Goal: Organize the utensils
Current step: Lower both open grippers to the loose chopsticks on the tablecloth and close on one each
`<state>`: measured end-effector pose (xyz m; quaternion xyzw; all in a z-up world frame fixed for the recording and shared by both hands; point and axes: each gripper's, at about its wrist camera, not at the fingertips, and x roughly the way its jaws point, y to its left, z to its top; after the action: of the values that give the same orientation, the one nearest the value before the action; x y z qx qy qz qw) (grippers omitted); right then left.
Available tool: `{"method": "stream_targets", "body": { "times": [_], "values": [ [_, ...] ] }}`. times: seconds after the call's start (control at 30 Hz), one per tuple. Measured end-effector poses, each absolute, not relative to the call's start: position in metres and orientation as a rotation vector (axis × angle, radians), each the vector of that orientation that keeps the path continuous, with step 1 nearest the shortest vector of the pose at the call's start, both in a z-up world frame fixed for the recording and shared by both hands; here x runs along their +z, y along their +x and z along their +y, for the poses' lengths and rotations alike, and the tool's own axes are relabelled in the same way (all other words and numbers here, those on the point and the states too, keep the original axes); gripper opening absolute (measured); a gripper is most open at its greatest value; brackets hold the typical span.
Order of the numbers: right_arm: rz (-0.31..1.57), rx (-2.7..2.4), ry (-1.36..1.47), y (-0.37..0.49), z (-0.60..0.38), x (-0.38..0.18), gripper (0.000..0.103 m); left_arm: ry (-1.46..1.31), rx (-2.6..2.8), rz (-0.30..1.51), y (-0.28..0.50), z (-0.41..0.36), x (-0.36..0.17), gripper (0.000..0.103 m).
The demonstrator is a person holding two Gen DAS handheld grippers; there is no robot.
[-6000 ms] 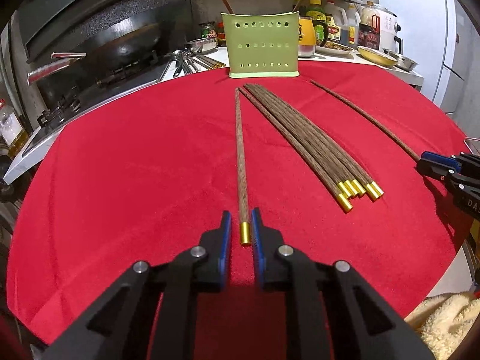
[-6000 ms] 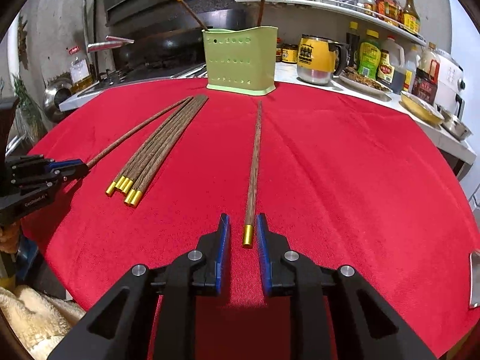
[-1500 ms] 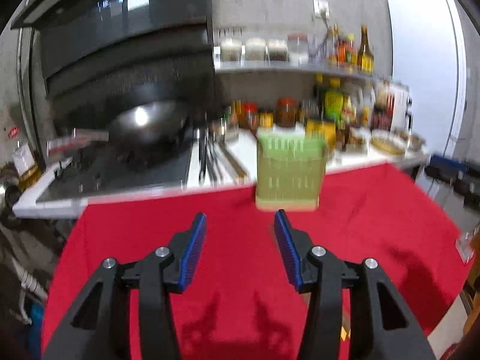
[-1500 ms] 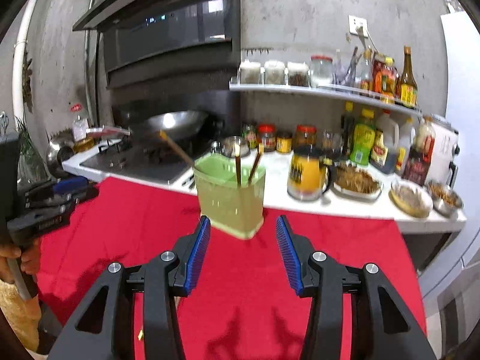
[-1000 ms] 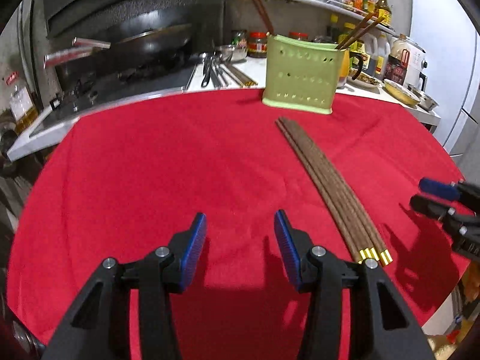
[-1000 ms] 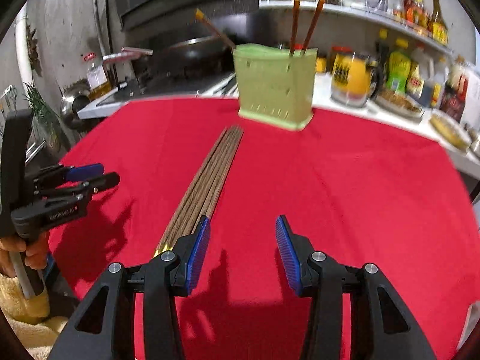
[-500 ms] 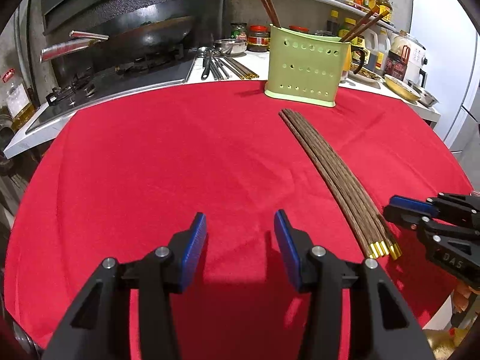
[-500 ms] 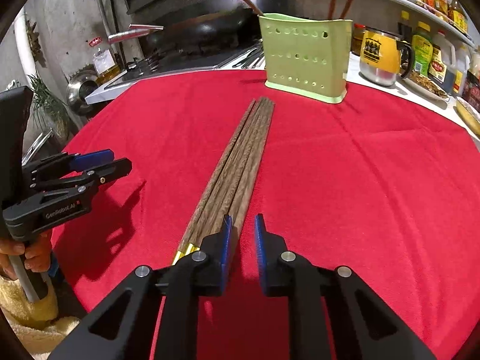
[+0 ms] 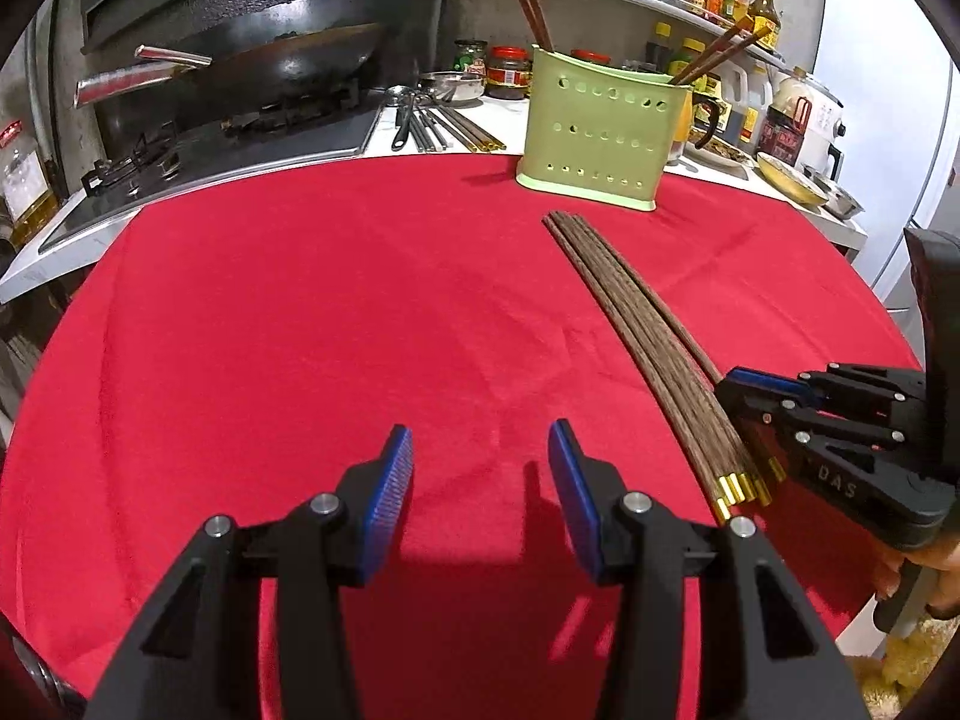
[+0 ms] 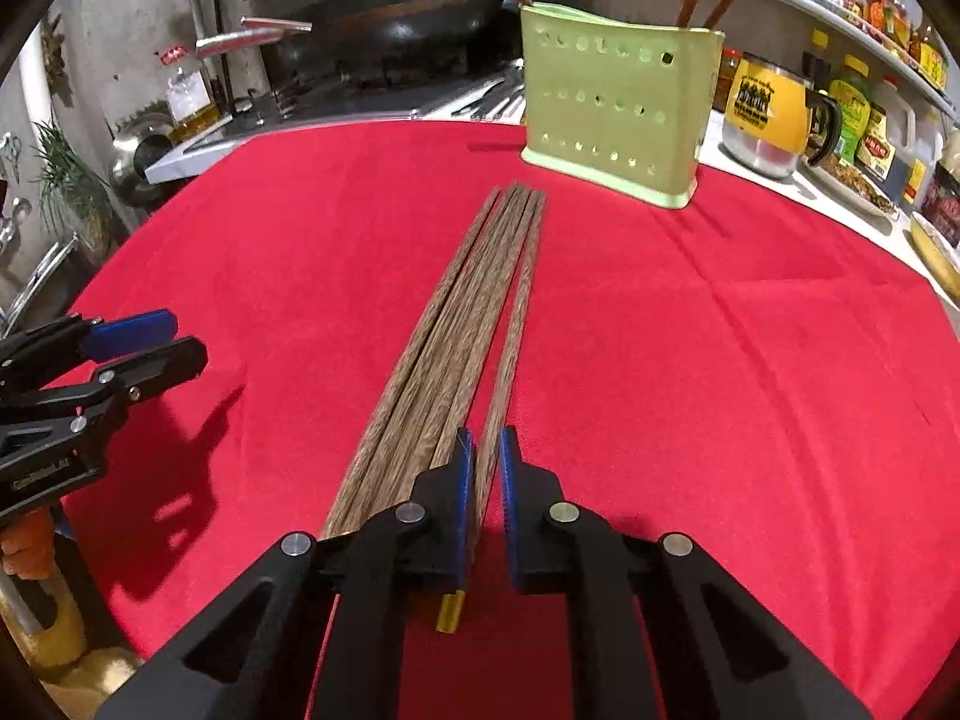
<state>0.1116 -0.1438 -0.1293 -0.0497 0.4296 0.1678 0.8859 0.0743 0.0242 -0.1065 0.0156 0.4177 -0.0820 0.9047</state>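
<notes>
Right gripper point(image 10: 483, 468): nearly closed around one gold-capped brown wooden chopstick point(image 10: 510, 348), rightmost of the bundle point(image 10: 438, 348). Left gripper point(image 9: 480, 480): wide open, empty. Risk: your left pad touches the neighbouring stick at 11 o'clock and may drag it.

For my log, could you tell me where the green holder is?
The green holder stands at the red cloth's far edge, just beyond the chopstick bundle.

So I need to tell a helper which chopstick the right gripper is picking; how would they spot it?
On the red tablecloth, before the green perforated utensil holder, lies a bundle of dark wooden chopsticks. It is the rightmost chopstick, splayed slightly apart, between the right gripper fingers.
</notes>
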Motion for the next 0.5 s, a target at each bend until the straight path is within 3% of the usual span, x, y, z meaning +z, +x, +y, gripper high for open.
{"method": "stream_targets", "body": {
  "times": [0.27,0.5],
  "values": [
    [0.899,0.270,-0.023,0.101,-0.200,-0.131,0.007,-0.003,-0.292,0.900,0.082,0.000,-0.110,0.045],
    [0.894,0.210,-0.003,0.088,-0.232,-0.130,0.007,0.004,-0.350,0.960,0.096,-0.036,-0.120,0.032]
  ]
}}
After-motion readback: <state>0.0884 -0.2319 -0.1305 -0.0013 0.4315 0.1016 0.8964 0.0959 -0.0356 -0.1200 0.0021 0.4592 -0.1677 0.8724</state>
